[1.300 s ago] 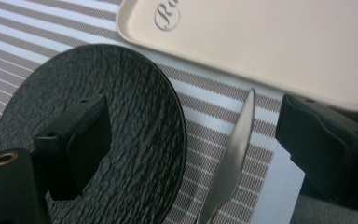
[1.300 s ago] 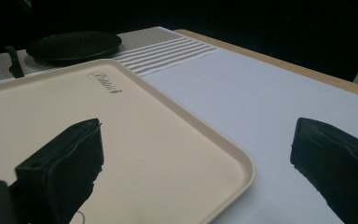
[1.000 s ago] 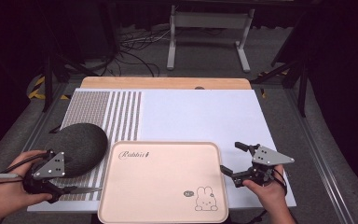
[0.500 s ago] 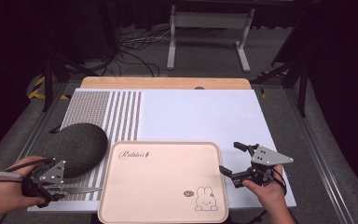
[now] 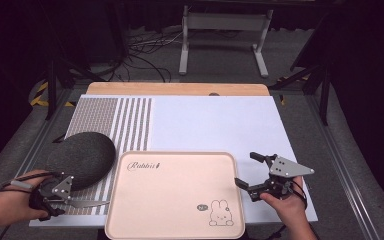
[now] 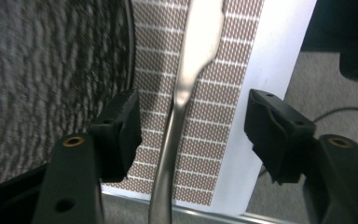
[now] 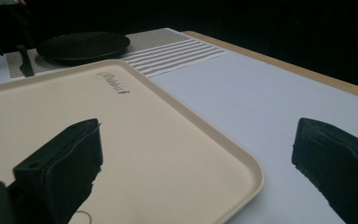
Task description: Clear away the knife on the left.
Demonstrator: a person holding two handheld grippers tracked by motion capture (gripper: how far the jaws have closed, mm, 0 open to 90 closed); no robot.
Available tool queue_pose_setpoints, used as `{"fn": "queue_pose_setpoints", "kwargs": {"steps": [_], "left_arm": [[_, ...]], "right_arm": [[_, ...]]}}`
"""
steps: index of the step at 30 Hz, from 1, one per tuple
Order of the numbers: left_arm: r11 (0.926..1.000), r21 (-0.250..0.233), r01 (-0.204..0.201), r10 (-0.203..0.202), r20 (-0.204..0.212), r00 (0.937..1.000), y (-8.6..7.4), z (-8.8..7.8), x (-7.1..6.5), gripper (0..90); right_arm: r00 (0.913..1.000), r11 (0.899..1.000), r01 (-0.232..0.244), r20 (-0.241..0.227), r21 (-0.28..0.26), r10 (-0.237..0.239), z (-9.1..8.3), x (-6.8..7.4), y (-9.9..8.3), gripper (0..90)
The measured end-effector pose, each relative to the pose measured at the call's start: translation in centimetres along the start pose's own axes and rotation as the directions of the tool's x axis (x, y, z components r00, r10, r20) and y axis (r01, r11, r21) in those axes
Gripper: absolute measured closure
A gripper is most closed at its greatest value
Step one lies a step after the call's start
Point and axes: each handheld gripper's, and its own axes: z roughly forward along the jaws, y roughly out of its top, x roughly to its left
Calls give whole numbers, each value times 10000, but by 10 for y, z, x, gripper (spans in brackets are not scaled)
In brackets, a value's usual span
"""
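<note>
While the butter knife point(image 6: 186, 88) lies flat on the patterned mat point(image 5: 100, 120) at approx. 7 o'clock on the desk point(image 5: 220, 115), between the dark round plate point(image 5: 80, 155) and the desk's near edge, it is straddled by the left gripper point(image 5: 67, 197). In the left gripper view the jaws are seen spread wide, one each side of the handle, neither pad touching the metal, so nothing is held.

Vs. 1.0 s ago, the left gripper has been drawn back and down toward the near-left corner, away from the plate, and lined up w/ the knife handle; the knife itself has not shifted. This is judged as the approach ending: a close on the handle seems due next, w/ a thin flat handle likely to slip if pinched off-centre.

The pink rabbit tray point(image 5: 175, 195) sits at 6 o'clock, bare. At approx. 4 o'clock the right gripper point(image 5: 245, 172) hovers just beside the tray's right rim, unmoved, jaws wide and empty.
</note>
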Motion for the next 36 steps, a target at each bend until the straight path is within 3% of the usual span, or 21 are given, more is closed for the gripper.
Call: {"fn": "queue_pose_setpoints", "kwargs": {"steps": [6, 10, 12, 15, 19, 23, 34, 35, 36], "left_arm": [[9977, 480, -484, 475, 188, 9987, 0, 7, 7, 460], [9957, 730, -569, 546, 324, 9980, 2, 11, 9, 531], [9963, 759, -404, 378, 353, 9987, 2, 12, 11, 603], [9944, 880, -578, 551, 330, 9979, 3, 13, 14, 668], [9874, 1186, -1044, 997, 451, 9940, 6, 15, 15, 731], [9850, 1311, -1118, 1062, 491, 9931, 6, 19, 16, 781], [9826, 1170, -1442, 1383, 576, 9887, 4, 20, 17, 793], [9790, 1340, -1536, 1482, 498, 9877, 5, 19, 16, 794], [9815, 1198, -1496, 1444, 506, 9882, 5, 20, 16, 795]], "right_arm": [[10000, 9999, 51, -85, 112, -50, 0, 0, -1, 26], [9999, 9999, 50, -156, 152, -48, 1, 1, -1, 27], [9998, 9998, 66, -204, 189, -63, 2, 1, -1, 27], [9993, 9992, 114, -364, 371, -101, 2, 1, -2, 27], [9990, 9994, 107, -440, 325, -93, 3, 2, -2, 28], [9987, 9994, 113, -492, 322, -97, 3, 2, -2, 28], [9978, 9994, 161, -641, 294, -141, 4, 4, -2, 28], [9978, 9994, 156, -644, 294, -137, 4, 4, -2, 28], [9978, 9995, 158, -645, 291, -139, 4, 4, -2, 28]]}}
